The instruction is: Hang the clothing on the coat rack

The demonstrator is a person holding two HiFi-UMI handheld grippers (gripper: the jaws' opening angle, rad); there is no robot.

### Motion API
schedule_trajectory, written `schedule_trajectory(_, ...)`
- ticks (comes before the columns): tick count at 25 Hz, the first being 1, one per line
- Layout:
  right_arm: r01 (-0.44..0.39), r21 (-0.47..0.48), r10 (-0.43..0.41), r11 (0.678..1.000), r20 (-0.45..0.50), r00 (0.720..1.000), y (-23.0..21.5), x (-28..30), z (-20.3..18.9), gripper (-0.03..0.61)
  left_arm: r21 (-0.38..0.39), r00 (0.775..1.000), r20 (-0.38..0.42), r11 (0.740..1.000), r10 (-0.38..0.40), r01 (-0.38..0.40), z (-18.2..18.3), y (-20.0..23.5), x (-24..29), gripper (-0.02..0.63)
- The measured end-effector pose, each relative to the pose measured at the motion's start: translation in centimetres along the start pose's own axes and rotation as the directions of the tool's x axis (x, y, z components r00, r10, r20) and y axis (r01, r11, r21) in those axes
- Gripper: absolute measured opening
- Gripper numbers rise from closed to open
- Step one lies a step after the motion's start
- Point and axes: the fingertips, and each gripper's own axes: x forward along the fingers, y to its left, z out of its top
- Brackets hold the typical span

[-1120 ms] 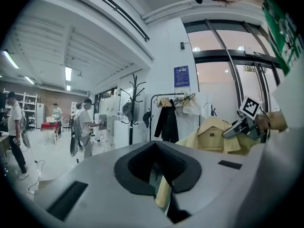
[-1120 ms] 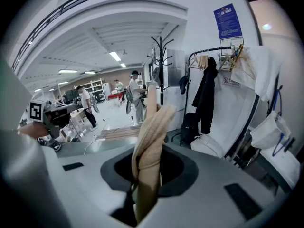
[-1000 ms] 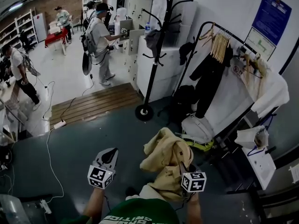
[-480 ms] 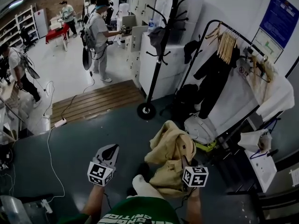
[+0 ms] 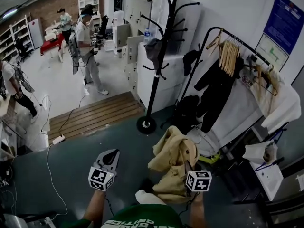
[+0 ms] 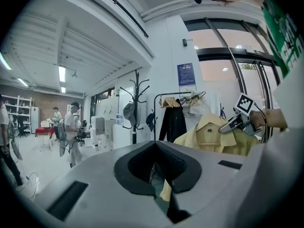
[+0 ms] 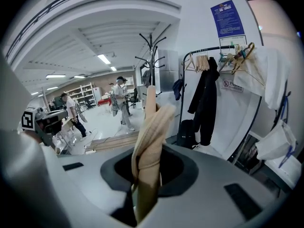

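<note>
A tan shirt [image 5: 172, 161] hangs bunched from my right gripper [image 5: 187, 164], which is shut on a fold of it; in the right gripper view the cloth [image 7: 149, 127] rises out of the jaws of the right gripper [image 7: 147, 172]. My left gripper [image 5: 111, 154] is held apart from the shirt at the left, its jaws together and empty. In the left gripper view the left gripper [image 6: 156, 172] faces the shirt [image 6: 209, 134] and the right gripper [image 6: 232, 125]. The black coat rack [image 5: 159, 56] stands ahead on its round base [image 5: 146, 125], with a dark cap on one hook.
A garment rail [image 5: 223, 44] with wooden hangers, a black garment [image 5: 211, 87] and white cloth stands at the right. White cabinets [image 5: 164, 75] are behind the rack. A wooden platform [image 5: 92, 110] and a floor cable [image 5: 50, 148] lie to the left. People [image 5: 85, 44] work further back.
Both grippers have been carried toward the coat rack, the shirt still in the right one. The rack's base sits lower in the head view. The person in the back has stepped left.
</note>
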Motion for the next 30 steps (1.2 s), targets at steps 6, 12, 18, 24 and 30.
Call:
schedule_trajectory(6,-0.002,0.006,0.002,1.000,0.030,1.000,-1.2,3.4,4.7,0.078,0.016,1.000,0.011,1.000,0.001,-0.001,2.3,2.7,4.8,0.003)
schedule_trajectory(12,-0.019,0.008,0.019,1.000,0.079,0.997,-2.6,6.4,9.3,0.078,0.046,1.000,0.021,0.999,-0.013,0.012,4.2,3.9,9.7,0.003)
schedule_trajectory(18,-0.040,-0.010,0.041,0.999,0.110,0.993,-3.2,8.6,12.8,0.078,0.056,0.999,0.032,0.998,-0.012,0.010,5.0,4.5,12.6,0.003)
schedule_trajectory(24,-0.055,-0.029,0.057,0.998,0.111,0.992,-3.3,10.7,14.7,0.078,0.051,1.000,0.023,0.999,0.000,-0.001,4.9,5.6,13.9,0.003)
schedule_trajectory(30,-0.064,-0.030,0.067,0.997,0.079,0.995,-2.8,13.3,15.3,0.078,0.054,1.000,0.017,0.999,0.002,-0.003,4.9,7.6,15.5,0.003)
